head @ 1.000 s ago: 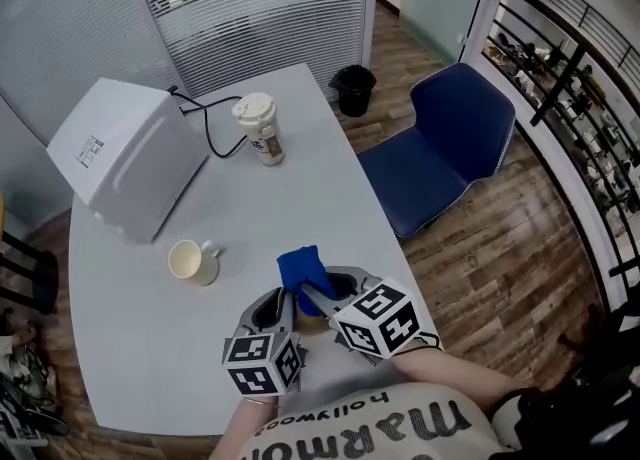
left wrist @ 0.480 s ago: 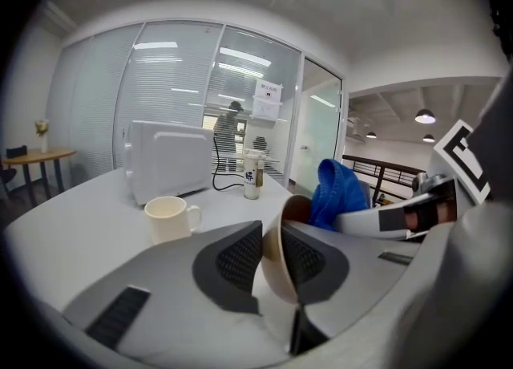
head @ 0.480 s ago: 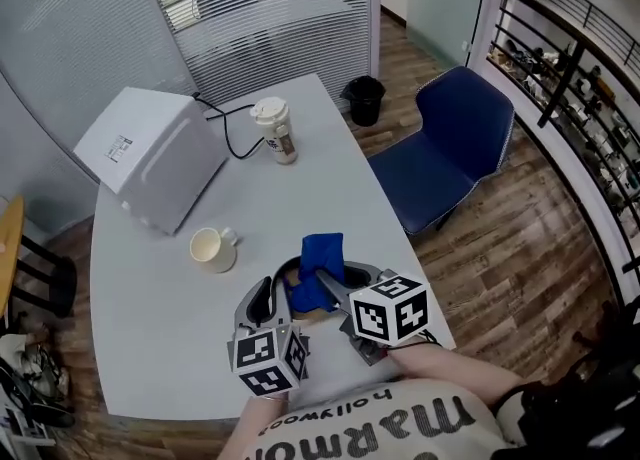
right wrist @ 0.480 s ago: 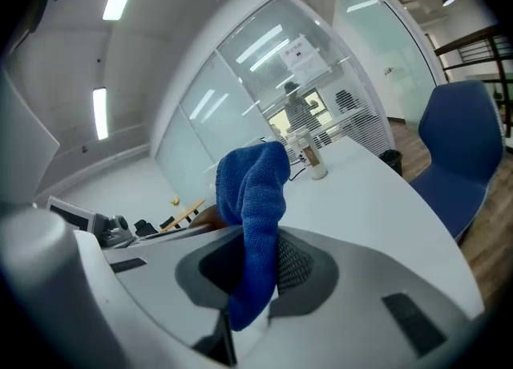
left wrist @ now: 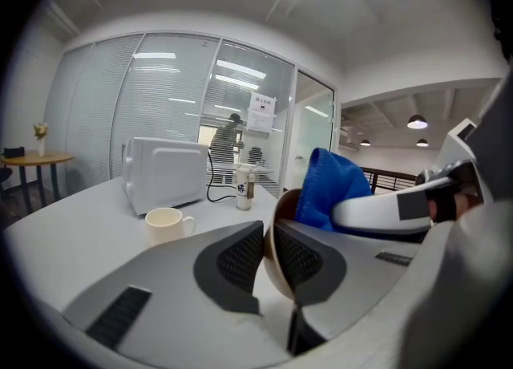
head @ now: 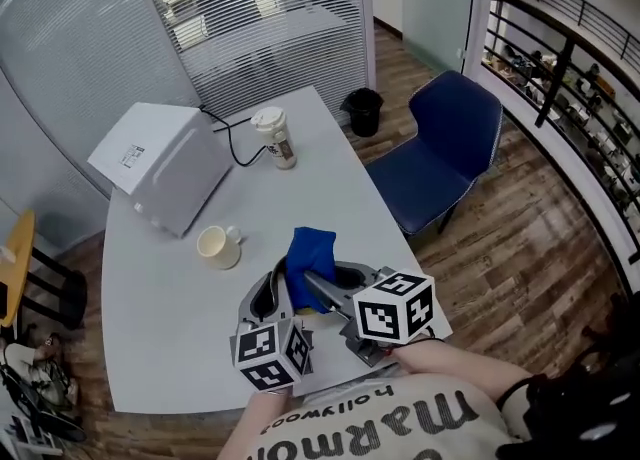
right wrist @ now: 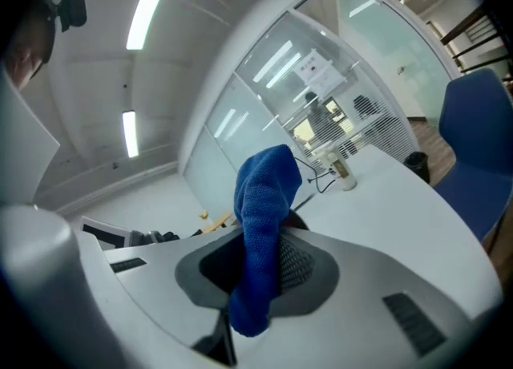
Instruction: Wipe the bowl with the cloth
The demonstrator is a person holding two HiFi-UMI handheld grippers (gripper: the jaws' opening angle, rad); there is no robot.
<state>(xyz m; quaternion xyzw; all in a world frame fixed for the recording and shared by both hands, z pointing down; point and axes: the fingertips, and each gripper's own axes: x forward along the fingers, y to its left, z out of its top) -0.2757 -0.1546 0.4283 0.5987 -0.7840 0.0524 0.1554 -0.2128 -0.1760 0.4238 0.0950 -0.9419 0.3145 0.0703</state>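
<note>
Two grippers: both are occupied and work against each other, close in front of the person.
Left gripper (left wrist: 268, 257): jaws closing on the rim of the bowl (left wrist: 285, 205) — its wall stands pinched between the ribbed pads.
Right gripper (right wrist: 260, 267): jaws clamped on the cloth (right wrist: 263, 191), with a fold bunched above the pads and a tail hanging below.
Bowl, position: small, brown inside and pale outside; tipped on edge over the near part of the table (head: 180, 318), with the cloth pushed into its mouth.
Bowl, handling: likely rigid, light, smooth and breakable; a rim pinch may let it swivel under wiping pressure, so a deep bite on the wall suits best.
Cloth, handling: soft blue pile, limp and light — best gripped at the bunched middle so a wad leads.
Further out: mug (head: 215, 246), white appliance (head: 165, 168), lidded cup (head: 272, 136), blue chair (head: 440, 148).
</note>
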